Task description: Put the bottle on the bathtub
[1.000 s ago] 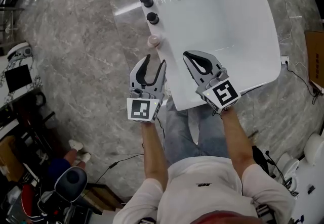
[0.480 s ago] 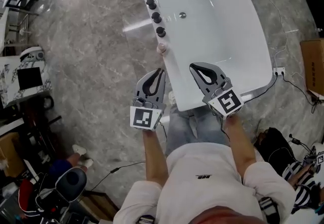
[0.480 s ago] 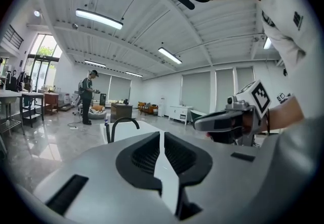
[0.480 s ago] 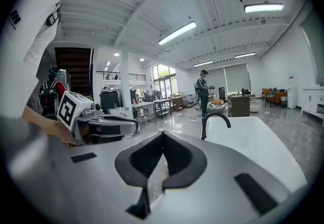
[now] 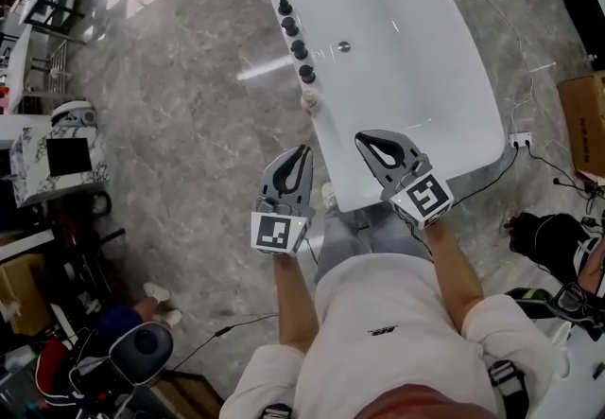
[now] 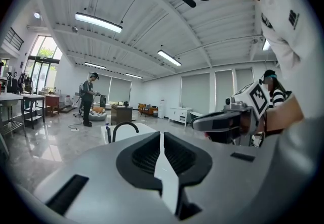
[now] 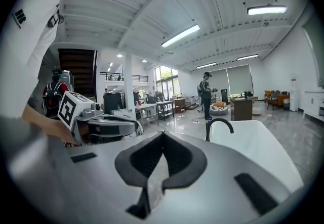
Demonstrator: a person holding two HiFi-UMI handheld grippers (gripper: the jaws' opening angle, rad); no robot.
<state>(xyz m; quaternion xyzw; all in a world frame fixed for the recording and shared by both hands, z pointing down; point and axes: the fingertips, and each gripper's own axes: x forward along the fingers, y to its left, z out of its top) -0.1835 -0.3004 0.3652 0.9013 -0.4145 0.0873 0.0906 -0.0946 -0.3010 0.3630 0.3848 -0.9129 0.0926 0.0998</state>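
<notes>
White bathtub [image 5: 416, 96] rim already carries the small pinkish bottle [image 5: 309, 100]: it sits on the ledge just beside the last of the black knobs [image 5: 299, 48], apart from both of your tools. Your left gripper [image 5: 304, 153] has its fingers pressed together with nothing between them. Your right gripper [image 5: 363, 139] is likewise closed and empty. Both hang by the tub's near end, short of the bottle. By the look of it, the placing is done and nothing remains to set down.
</notes>
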